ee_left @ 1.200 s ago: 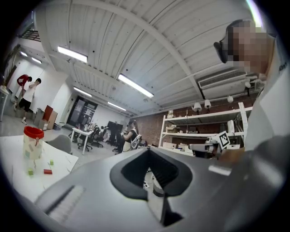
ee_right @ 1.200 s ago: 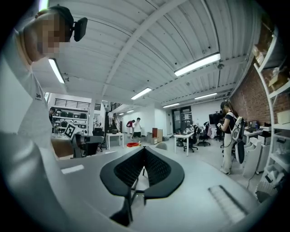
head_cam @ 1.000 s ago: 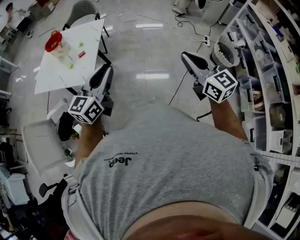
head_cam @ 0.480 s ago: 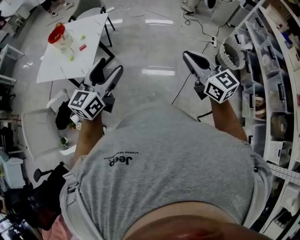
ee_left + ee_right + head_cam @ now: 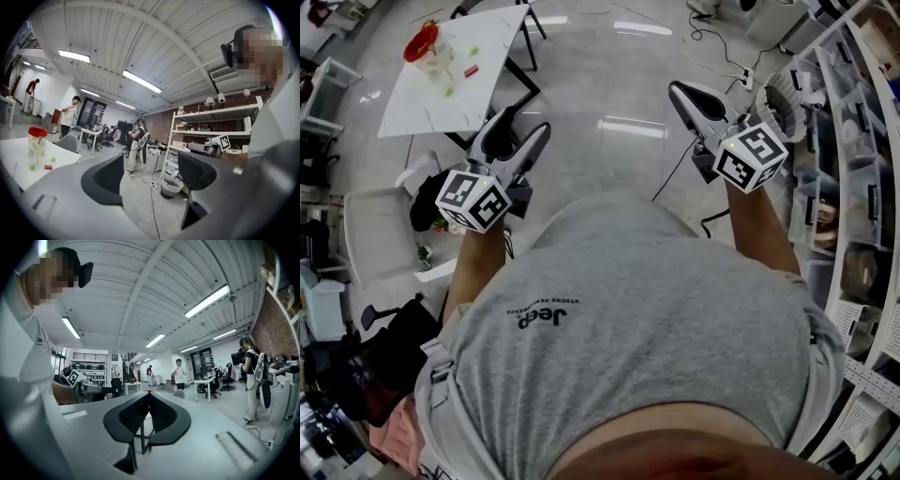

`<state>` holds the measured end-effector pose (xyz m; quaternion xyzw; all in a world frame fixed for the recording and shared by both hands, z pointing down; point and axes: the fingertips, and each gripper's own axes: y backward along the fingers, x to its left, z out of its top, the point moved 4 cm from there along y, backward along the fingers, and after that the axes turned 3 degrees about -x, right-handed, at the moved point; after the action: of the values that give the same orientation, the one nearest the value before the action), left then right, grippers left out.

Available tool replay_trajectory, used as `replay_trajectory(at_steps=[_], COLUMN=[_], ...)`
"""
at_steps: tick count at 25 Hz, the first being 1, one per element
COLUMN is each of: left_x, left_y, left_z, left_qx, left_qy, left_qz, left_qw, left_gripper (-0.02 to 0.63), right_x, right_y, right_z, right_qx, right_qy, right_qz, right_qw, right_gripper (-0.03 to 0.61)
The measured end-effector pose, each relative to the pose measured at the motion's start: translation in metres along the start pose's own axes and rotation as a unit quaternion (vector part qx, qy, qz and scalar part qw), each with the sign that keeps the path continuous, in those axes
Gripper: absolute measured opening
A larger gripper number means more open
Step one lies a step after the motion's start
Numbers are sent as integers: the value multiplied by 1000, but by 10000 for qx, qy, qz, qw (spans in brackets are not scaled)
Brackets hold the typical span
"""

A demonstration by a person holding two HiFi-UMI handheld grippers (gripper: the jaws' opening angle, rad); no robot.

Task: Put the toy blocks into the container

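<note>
The left hand-held gripper (image 5: pixel 152 172) has just been opening. Its own view shows the two dark jaws standing wide apart, with only distant floor and a waste basket (image 5: pixel 171 186) between them and nothing gripped. That view alone catches the task's things from the side, low at its left edge. The clear container (image 5: pixel 37 141) with its red rim stands upright on the white surface (image 5: pixel 16 176). The toy blocks (image 5: pixel 48 167), green and red, lie loose on the surface just beside it. The right hand-held gripper (image 5: pixel 149 401) has its ribbed jaws pressed together on nothing. Its view looks across an open room with people standing, and catches the other gripper's marker cube (image 5: pixel 75 377) at the left. Only the head view gives the layout from above: both grippers are held level in front of a grey shirt (image 5: pixel 628 319), with the surface well apart from them, ahead and to the left.
</note>
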<state>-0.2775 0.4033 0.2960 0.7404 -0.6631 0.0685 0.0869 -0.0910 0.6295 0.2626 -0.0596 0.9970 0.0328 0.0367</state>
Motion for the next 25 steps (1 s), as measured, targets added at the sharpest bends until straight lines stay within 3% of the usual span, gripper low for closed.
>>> replay_trajectory(at_steps=[8, 14, 19, 25], left_x=[69, 180, 270, 373], left_y=[-21, -73, -133, -173], left_z=[2, 13, 49, 80], left_qx=[14, -87, 49, 41], left_qy=[-20, -19, -60, -13], left_qz=[-136, -681, -1357, -1545], left_qw=[9999, 9976, 9907, 9880], left_gripper=[390, 390, 390, 390], right_x=[-21, -46, -70, -92], right_y=[-67, -168, -259, -356], right_z=[-16, -20, -14, -5], right_qx=[36, 67, 72, 42], right_qy=[-71, 142, 137, 42], right_qz=[-137, -530, -969, -1159], right_qw=[9999, 9985, 9952, 9932], right_gripper=[5, 5, 4, 5])
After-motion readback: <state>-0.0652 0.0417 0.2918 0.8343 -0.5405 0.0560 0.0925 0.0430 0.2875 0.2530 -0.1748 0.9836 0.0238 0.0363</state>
